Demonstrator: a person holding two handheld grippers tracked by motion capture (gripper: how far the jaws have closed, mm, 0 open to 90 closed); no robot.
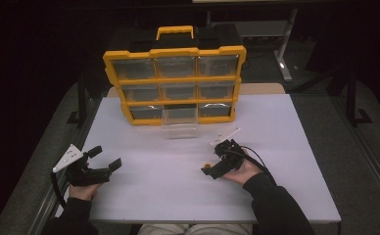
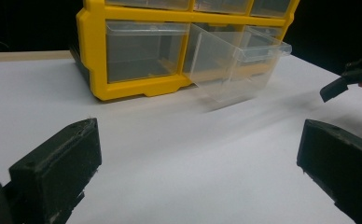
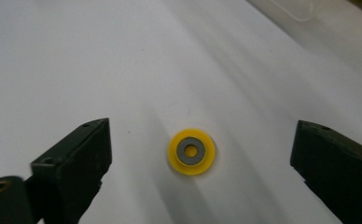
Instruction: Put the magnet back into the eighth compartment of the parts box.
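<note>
Plastic made the small round yellow ring (image 3: 191,151), with a grey middle; it lay flat on the smooth white table (image 1: 276,161), between the right gripper (image 3: 200,154)'s wide-apart black jaws, untouched. Left gripper (image 2: 200,158) gaped, holding nothing.

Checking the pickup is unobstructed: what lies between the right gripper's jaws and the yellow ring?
Only bare white table. In the right gripper view the yellow ring lies flat between the open right gripper jaws, untouched.

R gripper (image 1: 208,171) in R hand (image 1: 237,169), jaws wide apart, tipped down toward table, probably just above it. L gripper (image 1: 105,159) in L hand (image 1: 83,188), jaws wide, nothing between, pointing roughly level.
</note>
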